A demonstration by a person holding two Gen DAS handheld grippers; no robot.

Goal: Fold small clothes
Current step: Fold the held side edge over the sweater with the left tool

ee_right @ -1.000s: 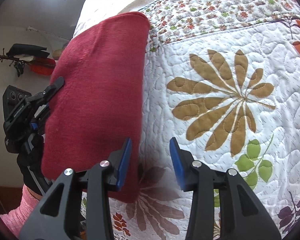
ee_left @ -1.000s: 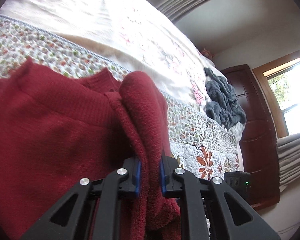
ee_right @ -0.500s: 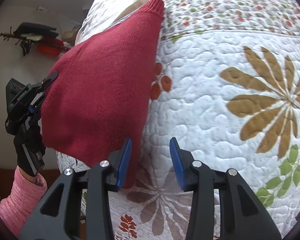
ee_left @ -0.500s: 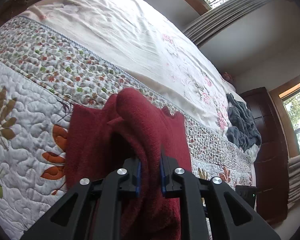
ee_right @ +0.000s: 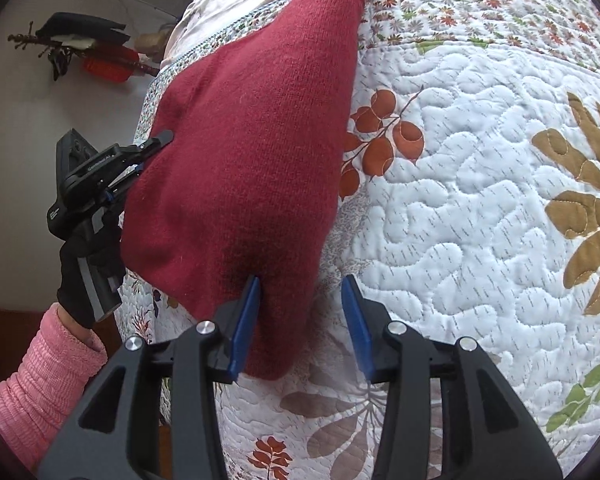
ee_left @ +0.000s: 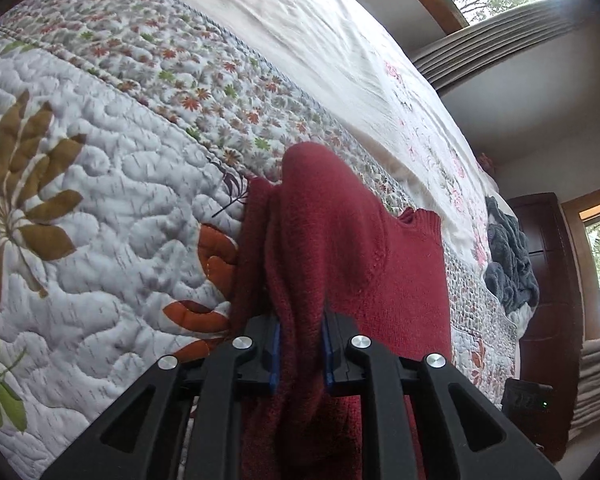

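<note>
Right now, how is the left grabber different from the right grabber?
The left gripper is shut, pinching a thick fold of the red sweater between its pads; the right gripper is open and grips nothing. The left one holds the sweater's side edge, while the right one sits at its near corner, with one blue pad over the knit and the other over the quilt. Both are black with blue pads.

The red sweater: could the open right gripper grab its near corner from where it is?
Probably yes. The right gripper is open, the sweater corner lies just by its left finger, and nothing sits between them on the quilt.
</note>
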